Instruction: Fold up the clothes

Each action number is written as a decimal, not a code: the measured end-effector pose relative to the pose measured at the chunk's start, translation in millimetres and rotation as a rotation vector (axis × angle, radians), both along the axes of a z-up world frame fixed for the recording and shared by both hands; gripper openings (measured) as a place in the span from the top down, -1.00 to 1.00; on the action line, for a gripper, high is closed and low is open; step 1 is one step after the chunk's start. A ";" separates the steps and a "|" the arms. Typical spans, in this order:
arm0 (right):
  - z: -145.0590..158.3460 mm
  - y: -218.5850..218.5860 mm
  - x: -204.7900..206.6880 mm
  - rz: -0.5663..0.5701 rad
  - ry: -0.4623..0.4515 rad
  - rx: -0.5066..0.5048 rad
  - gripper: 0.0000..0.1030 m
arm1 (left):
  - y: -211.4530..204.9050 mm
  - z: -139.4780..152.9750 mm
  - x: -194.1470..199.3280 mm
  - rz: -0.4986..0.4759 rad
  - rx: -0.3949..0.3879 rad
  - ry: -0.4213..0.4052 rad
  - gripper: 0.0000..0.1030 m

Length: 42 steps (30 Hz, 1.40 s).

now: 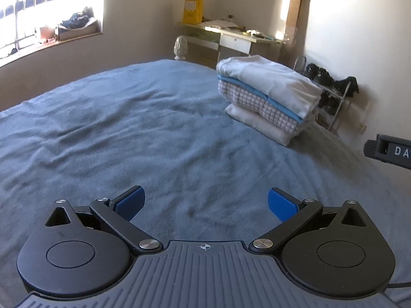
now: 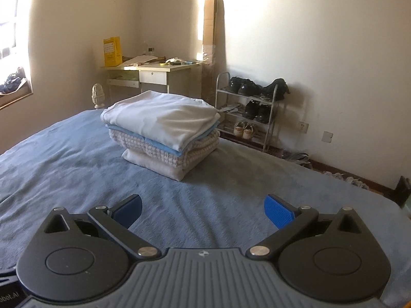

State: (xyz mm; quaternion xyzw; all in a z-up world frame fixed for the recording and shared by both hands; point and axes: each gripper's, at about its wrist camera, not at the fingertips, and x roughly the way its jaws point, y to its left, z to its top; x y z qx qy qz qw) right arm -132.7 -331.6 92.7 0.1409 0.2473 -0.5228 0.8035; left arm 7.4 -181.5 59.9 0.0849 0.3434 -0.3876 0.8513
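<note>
A stack of folded clothes (image 1: 267, 97) rests on the blue bedspread (image 1: 128, 128) at the far right of the bed: a white garment on top, a light blue one, a checked one and a cream one below. In the right wrist view the same stack (image 2: 164, 131) lies straight ahead on the bedspread (image 2: 77, 179). My left gripper (image 1: 205, 202) is open above bare bedspread, nothing between its blue pads. My right gripper (image 2: 203, 209) is open too, short of the stack, holding nothing. A part of the right gripper (image 1: 390, 151) shows at the left wrist view's right edge.
Beyond the bed stand a small desk (image 2: 154, 73) with a yellow box (image 2: 112, 51), a tall cardboard box (image 2: 209, 28) and a shoe rack (image 2: 249, 107) against the wall. A window (image 1: 38, 7) with a cluttered sill is at the left. A white bedpost knob (image 2: 98, 98) marks the far corner.
</note>
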 end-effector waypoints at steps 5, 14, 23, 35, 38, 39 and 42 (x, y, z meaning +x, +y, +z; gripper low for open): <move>-1.4 -1.8 -0.7 0.017 0.009 0.018 -1.00 | -5.6 -3.5 -6.1 -0.004 0.029 0.021 -1.00; 0.5 -1.4 -0.8 0.051 0.016 0.018 -1.00 | -6.4 -2.8 -12.1 0.001 0.025 0.038 -1.00; 0.0 -4.0 -0.6 0.050 0.038 0.016 -1.00 | -9.1 -3.1 -7.0 0.018 0.028 0.046 -1.00; -0.5 -5.2 -0.5 0.049 0.047 0.014 -1.00 | -11.1 -5.3 -10.3 0.013 0.039 0.044 -1.00; -1.0 -5.5 0.3 0.050 0.049 0.016 -1.00 | -10.2 -3.5 -11.7 0.016 0.036 0.031 -1.00; -1.0 -4.9 0.6 0.052 0.051 0.016 -1.00 | -9.8 -2.5 -12.3 0.017 0.035 0.026 -1.00; -0.6 -4.8 1.2 0.055 0.054 0.012 -1.00 | -9.9 -1.6 -13.8 0.018 0.031 0.021 -1.00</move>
